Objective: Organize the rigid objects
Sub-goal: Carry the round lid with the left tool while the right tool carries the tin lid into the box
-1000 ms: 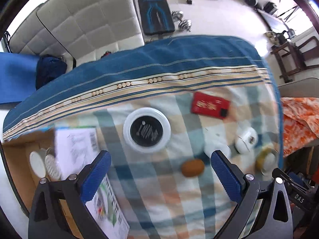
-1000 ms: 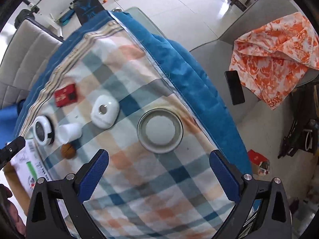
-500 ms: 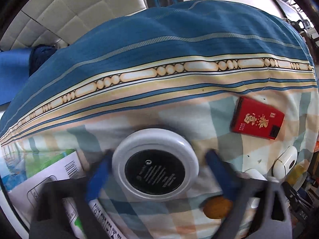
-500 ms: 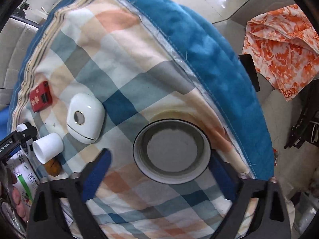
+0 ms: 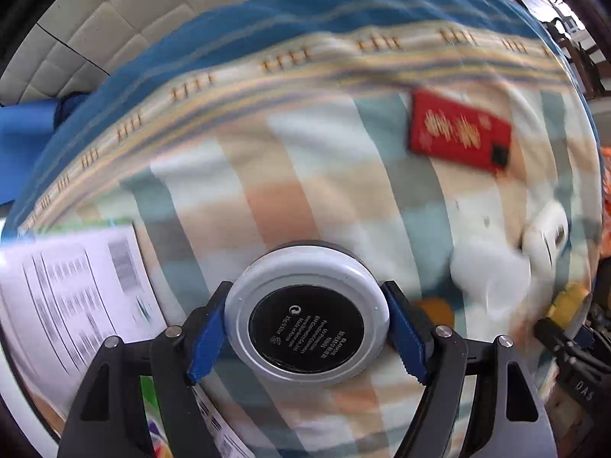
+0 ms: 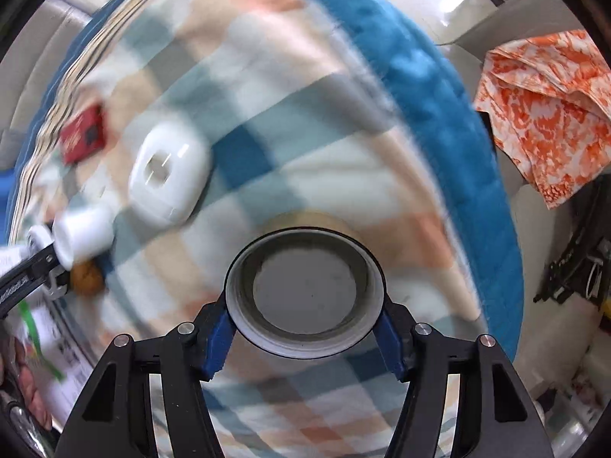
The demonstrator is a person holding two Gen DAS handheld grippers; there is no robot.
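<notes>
Left wrist view: the left gripper (image 5: 307, 334) is clamped on a round white jar (image 5: 306, 313), pads on opposite sides of its rim. The right gripper (image 6: 304, 330) pinches a shallow round tin (image 6: 304, 292) the same way. Both sit over the checked cloth (image 5: 305, 175). I'd lift slowly and level, since round rims slip easily. Both tools point down from above.

The cloth (image 5: 305, 175) is checked in white, teal and orange with a blue border, the flat box (image 5: 458, 135) is red with gold marks, and the round jar (image 5: 305, 311) is white with a black label.
</notes>
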